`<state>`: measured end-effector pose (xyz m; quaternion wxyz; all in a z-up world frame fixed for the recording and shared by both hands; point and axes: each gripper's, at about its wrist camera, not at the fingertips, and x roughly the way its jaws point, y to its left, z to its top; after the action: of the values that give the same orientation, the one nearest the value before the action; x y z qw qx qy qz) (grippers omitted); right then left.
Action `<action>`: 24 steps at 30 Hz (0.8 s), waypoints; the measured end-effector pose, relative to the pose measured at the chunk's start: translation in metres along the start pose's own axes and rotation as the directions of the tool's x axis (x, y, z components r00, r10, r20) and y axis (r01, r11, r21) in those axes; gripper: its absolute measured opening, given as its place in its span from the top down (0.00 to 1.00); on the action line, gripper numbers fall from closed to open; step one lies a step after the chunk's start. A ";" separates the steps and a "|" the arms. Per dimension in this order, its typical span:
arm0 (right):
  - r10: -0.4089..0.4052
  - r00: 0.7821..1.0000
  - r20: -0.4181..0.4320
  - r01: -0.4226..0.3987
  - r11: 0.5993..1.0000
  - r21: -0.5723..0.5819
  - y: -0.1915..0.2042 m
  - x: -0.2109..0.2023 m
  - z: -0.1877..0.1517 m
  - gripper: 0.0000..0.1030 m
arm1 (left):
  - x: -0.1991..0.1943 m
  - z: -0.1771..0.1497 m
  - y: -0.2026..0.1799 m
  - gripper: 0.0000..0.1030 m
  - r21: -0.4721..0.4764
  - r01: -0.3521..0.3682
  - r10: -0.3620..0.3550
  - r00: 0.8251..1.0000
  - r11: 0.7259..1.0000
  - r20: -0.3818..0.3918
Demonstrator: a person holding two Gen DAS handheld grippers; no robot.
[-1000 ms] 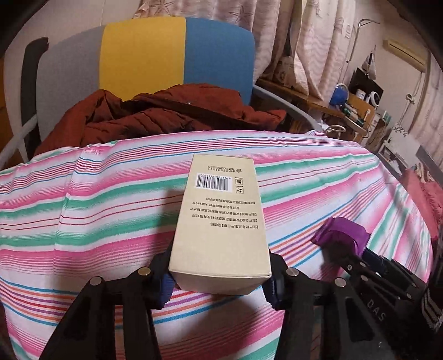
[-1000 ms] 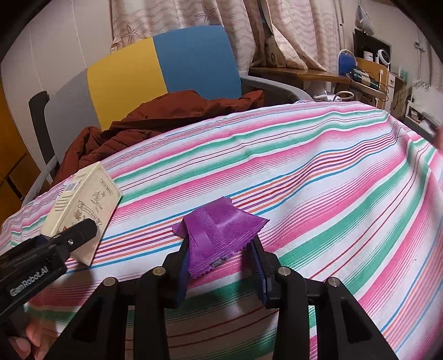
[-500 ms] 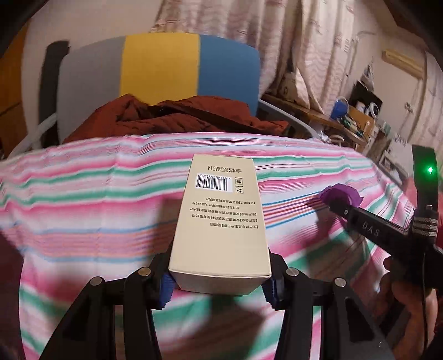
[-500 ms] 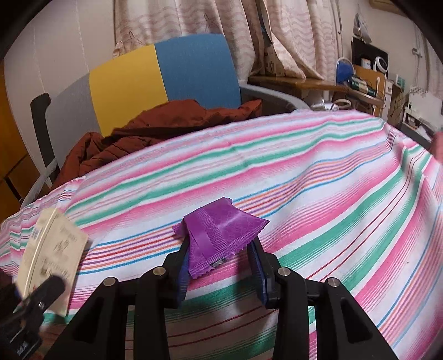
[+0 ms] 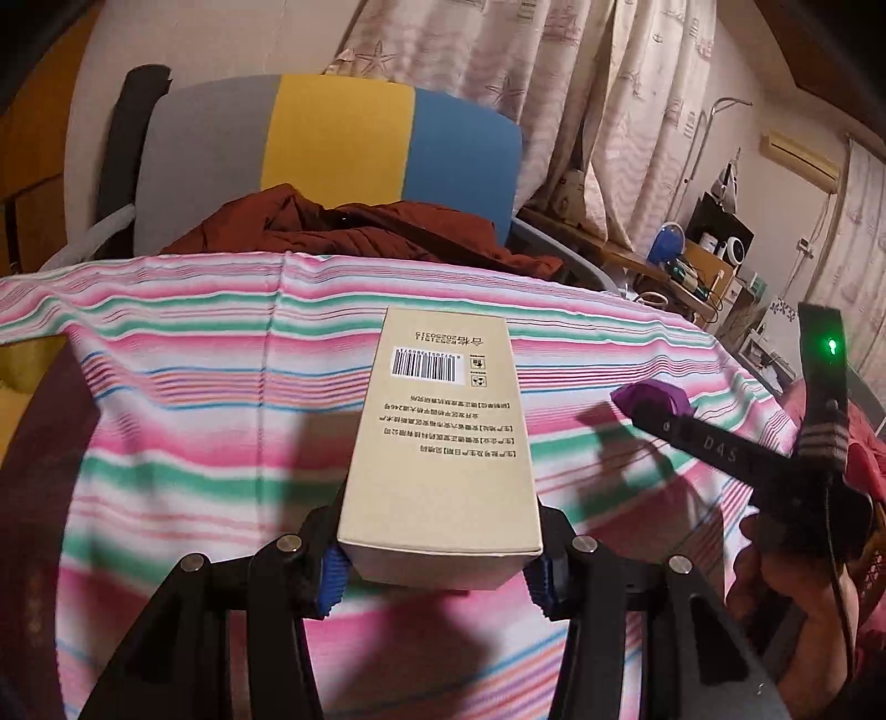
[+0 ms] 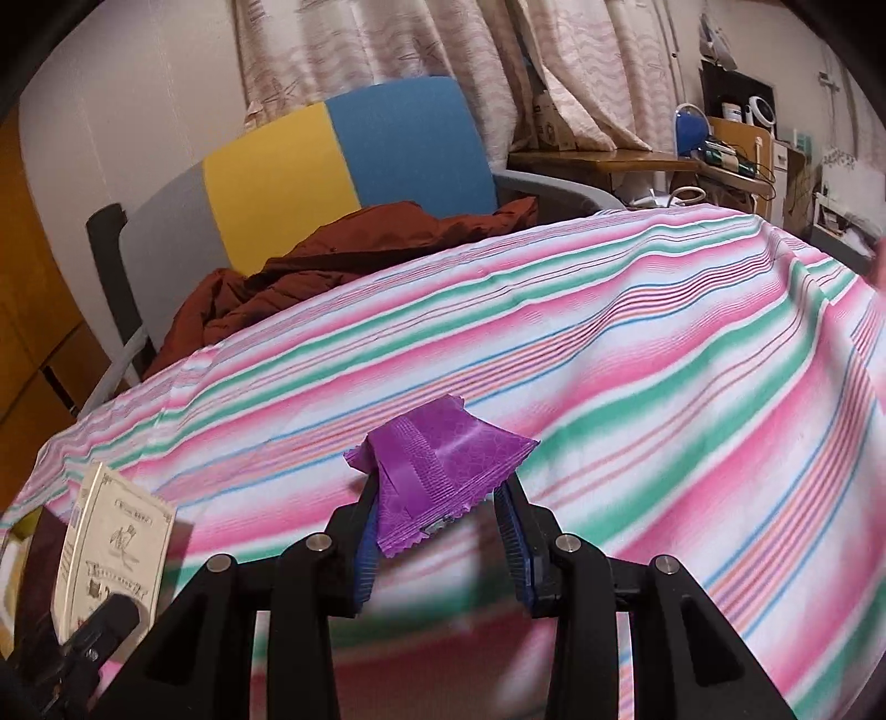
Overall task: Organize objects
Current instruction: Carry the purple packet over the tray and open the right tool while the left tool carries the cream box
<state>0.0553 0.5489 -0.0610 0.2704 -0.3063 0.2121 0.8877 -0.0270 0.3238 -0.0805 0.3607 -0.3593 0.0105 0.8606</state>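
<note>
My left gripper (image 5: pixel 434 576) is shut on a tan cardboard box (image 5: pixel 443 437) with a barcode and holds it above the striped tablecloth (image 5: pixel 194 421). The box also shows at the lower left of the right wrist view (image 6: pixel 113 548). My right gripper (image 6: pixel 440 545) is shut on a purple foil packet (image 6: pixel 437 471) and holds it above the cloth. The packet (image 5: pixel 653 396) and the right gripper (image 5: pixel 642 412) also show in the left wrist view, to the right of the box.
A chair (image 5: pixel 332 149) with a grey, yellow and blue back stands behind the table, with a rust-red jacket (image 5: pixel 354 227) piled on it. A cluttered desk (image 6: pixel 725 149) stands at the far right, and curtains (image 6: pixel 443 39) hang behind.
Both grippers have risen from the cloth with their loads. The box has left the table and swung left. The purple packet is now lifted clear of the cloth.
</note>
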 end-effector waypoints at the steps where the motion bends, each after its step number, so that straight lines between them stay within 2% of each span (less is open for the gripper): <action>1: 0.003 1.000 -0.002 -0.003 1.000 -0.008 0.003 -0.003 -0.004 0.62 | -0.005 -0.002 0.002 0.50 -0.009 0.008 -0.008 1.000 1.000 0.000; 7: 0.027 1.000 -0.011 -0.028 0.998 -0.059 0.028 -0.025 -0.029 0.62 | -0.048 -0.021 0.013 0.50 -0.011 0.056 -0.056 0.998 0.998 0.016; 13: 0.097 0.995 -0.026 -0.098 0.994 -0.050 0.052 -0.045 -0.050 0.62 | -0.103 -0.026 0.040 0.50 -0.052 0.082 -0.078 0.994 0.995 0.080; 18: 0.198 0.979 -0.043 -0.200 0.978 -0.066 0.089 -0.065 -0.061 0.62 | -0.142 -0.030 0.078 0.50 -0.104 0.044 -0.033 0.994 0.994 0.104; 24: 0.350 0.934 -0.075 -0.358 0.922 -0.147 0.156 -0.097 -0.075 0.62 | -0.182 -0.028 0.138 0.50 -0.180 -0.054 0.076 0.990 0.982 0.121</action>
<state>0.0568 0.3549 -0.0188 0.0753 -0.3041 0.1991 0.9285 -0.0087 0.1025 -0.0210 0.2990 -0.3336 -0.0772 0.8907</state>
